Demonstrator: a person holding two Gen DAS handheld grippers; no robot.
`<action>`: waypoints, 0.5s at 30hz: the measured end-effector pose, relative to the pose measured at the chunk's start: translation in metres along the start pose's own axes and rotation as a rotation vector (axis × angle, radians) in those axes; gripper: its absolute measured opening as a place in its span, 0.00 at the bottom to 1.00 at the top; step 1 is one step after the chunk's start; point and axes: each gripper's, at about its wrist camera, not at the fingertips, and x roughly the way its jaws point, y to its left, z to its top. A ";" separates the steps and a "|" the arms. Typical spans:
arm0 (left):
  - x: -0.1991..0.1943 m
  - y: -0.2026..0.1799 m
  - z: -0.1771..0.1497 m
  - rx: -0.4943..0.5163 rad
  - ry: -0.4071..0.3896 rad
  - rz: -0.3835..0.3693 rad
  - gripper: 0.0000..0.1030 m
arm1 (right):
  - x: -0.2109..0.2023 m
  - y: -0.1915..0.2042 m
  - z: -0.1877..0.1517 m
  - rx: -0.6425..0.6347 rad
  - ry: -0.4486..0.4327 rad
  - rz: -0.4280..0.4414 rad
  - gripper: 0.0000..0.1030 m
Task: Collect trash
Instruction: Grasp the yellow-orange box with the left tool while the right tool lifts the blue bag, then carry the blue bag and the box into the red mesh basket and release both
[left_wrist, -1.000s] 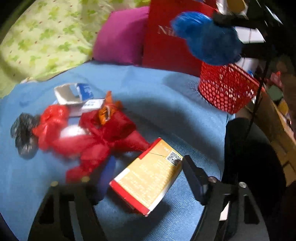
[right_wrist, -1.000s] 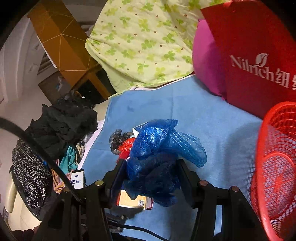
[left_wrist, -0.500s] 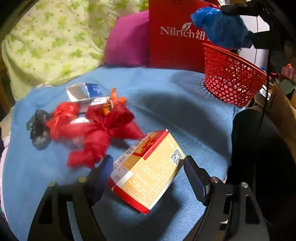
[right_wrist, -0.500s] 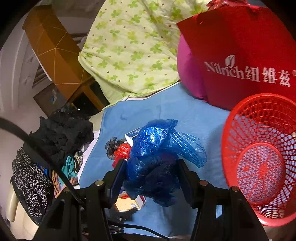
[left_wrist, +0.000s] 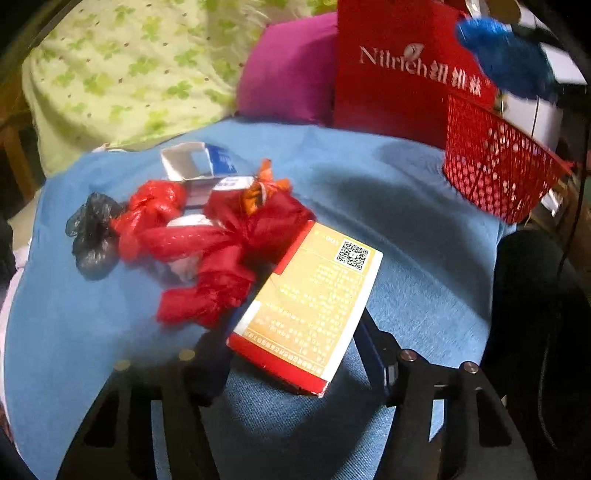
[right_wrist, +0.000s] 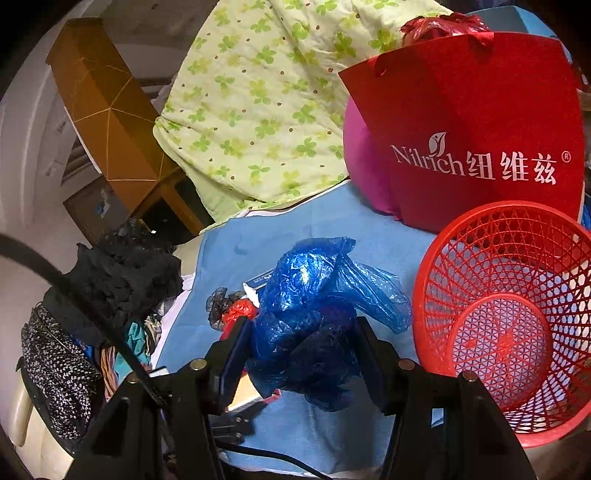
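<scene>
The right tongs (right_wrist: 299, 354) are clamped on a crumpled blue plastic bag (right_wrist: 314, 314), held in the air just left of the red mesh basket (right_wrist: 506, 317), whose open mouth faces the right wrist camera and shows nothing inside; the basket sits on the blue cloth (left_wrist: 388, 206) in front of a red paper bag (right_wrist: 480, 129) printed "Nilrich", with a magenta cushion (left_wrist: 291, 70) and a green clover-print quilt (right_wrist: 258, 92) behind. In the left wrist view the same blue bag (left_wrist: 506, 59) hangs above the basket's (left_wrist: 495, 166) far rim. The left tongs (left_wrist: 295, 354) straddle the near end of a red and yellow carton (left_wrist: 314, 306) with a QR code, lying tilted on the cloth; their jaws have just been closing with the carton between them, and both fingers now seem to touch its sides, though blur makes a firm grip hard to confirm. Touching the carton's far left edge lies a tangle of red plastic bags (left_wrist: 221, 240), with a black plastic bag (left_wrist: 92, 232) at its left end and a small opened blue and white box (left_wrist: 199, 162) behind it
</scene>
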 end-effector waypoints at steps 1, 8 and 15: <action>-0.002 0.000 0.001 -0.006 -0.003 -0.005 0.61 | -0.001 -0.002 0.000 0.003 -0.004 -0.002 0.57; -0.053 -0.036 0.041 0.029 -0.126 -0.097 0.61 | -0.028 -0.025 0.004 0.043 -0.067 -0.022 0.57; -0.075 -0.107 0.131 0.083 -0.222 -0.166 0.62 | -0.087 -0.087 0.012 0.148 -0.193 -0.107 0.57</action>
